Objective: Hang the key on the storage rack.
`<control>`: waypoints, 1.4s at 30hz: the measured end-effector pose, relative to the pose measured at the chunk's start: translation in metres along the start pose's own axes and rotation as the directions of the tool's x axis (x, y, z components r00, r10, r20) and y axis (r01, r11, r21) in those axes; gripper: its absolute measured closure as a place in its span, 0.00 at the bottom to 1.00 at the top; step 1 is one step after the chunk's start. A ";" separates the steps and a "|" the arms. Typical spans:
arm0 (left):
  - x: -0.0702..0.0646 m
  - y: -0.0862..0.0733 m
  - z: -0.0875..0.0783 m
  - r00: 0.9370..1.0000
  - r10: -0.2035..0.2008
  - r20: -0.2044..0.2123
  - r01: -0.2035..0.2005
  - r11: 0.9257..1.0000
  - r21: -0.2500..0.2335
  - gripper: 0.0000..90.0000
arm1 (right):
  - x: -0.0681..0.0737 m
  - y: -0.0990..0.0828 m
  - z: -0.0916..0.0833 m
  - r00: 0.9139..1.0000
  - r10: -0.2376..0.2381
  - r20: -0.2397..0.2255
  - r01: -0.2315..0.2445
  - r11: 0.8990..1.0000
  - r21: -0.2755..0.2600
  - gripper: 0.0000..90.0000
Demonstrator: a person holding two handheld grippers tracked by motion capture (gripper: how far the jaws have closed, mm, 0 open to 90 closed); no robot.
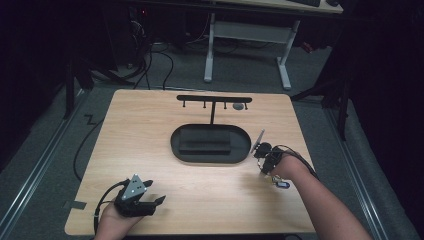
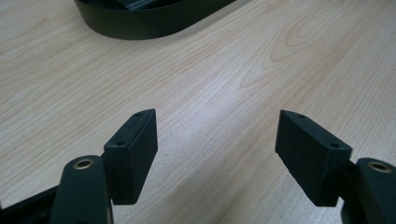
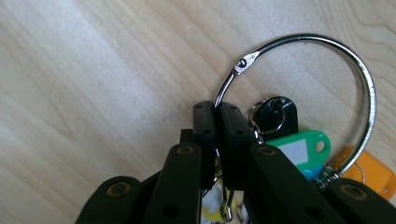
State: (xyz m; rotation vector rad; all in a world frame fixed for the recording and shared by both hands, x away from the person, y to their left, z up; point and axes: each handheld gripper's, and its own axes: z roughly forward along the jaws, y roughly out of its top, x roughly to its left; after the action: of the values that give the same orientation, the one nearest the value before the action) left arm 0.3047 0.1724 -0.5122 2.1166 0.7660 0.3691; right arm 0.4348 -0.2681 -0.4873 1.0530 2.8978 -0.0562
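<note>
Black jaws of right gripper [image 3: 217,109] clamp the big silver metal key ring [image 3: 322,51] w/ coloured plastic tags [image 3: 299,147] on the light wood table [image 1: 150,150], right of black oval tray [image 1: 175,142], while left gripper [image 2: 217,126] rests wide open, holding nothing.
</note>
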 end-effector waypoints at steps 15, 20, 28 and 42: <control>-0.003 0.002 0.001 1.000 0.012 0.009 -0.012 1.000 0.002 0.34 | 0.013 -0.029 -0.082 0.998 -0.003 0.060 0.009 0.994 -0.105 0.97; -0.003 0.001 0.003 1.000 0.012 0.008 -0.012 1.000 0.002 0.34 | 0.015 -0.034 -0.102 0.997 -0.015 0.080 0.023 0.994 -0.105 0.97; -0.002 0.000 0.002 1.000 0.009 0.003 -0.009 1.000 0.000 0.34 | 0.017 -0.035 -0.136 0.996 -0.015 0.093 0.027 0.991 -0.128 0.97; -0.003 0.000 0.002 1.000 0.016 0.005 -0.016 1.000 0.005 0.34 | 0.026 -0.025 -0.185 0.996 -0.043 0.073 0.054 0.985 -0.165 0.97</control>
State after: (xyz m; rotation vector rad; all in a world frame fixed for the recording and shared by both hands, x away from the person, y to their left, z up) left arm 0.3032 0.1696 -0.5137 2.1281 0.7485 0.3704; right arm 0.3914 -0.2606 -0.3044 0.9336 2.8077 0.1423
